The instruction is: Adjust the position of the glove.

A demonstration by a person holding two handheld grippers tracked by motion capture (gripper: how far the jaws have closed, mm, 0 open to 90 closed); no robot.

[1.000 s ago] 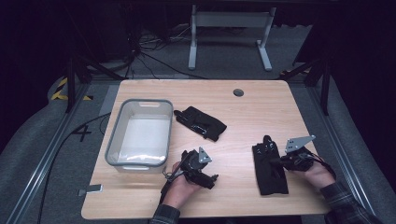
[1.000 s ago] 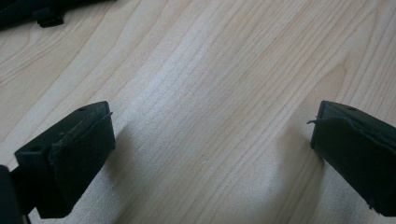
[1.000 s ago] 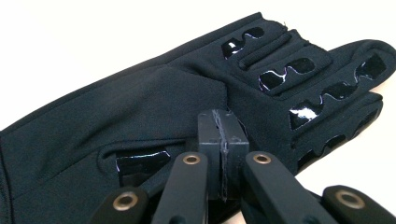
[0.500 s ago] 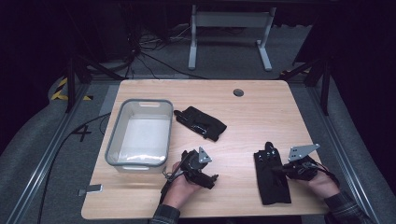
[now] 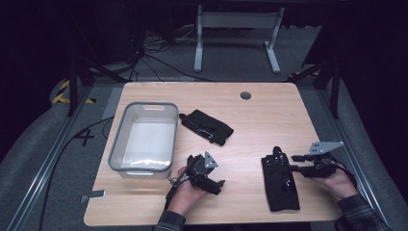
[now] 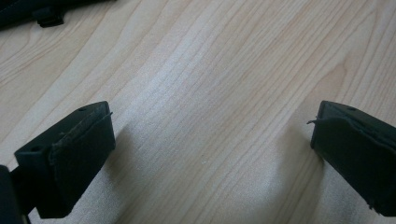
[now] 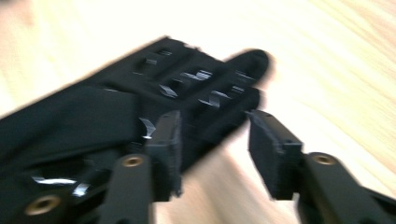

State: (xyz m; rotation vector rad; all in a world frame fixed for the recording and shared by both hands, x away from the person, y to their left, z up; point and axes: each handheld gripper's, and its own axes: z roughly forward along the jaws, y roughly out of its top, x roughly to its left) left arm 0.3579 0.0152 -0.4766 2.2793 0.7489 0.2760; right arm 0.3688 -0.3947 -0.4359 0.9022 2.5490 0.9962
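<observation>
A black glove (image 5: 280, 183) lies flat near the table's front right. My right gripper (image 5: 296, 163) sits just to its right, pointing at its upper edge. In the right gripper view the jaws (image 7: 212, 140) have just been opening and stand partly apart, with the glove's strapped end (image 7: 187, 88) right in front of them and the pads not pressing on it. A second black glove (image 5: 207, 126) lies mid-table beside the bin. My left gripper (image 5: 208, 179) rests low at the front centre, and its jaws (image 6: 210, 149) are wide open over bare wood.
A grey plastic bin (image 5: 117, 144) with a white floor stands at the table's left. A round cable hole (image 5: 246, 95) is near the far edge. Bare wooden tabletop (image 5: 269, 120) stretches between the gloves and the back edge.
My right gripper has let go of the front glove, opened its jaws and drawn back to the right. The glove now lies flat. The left gripper has not moved.
</observation>
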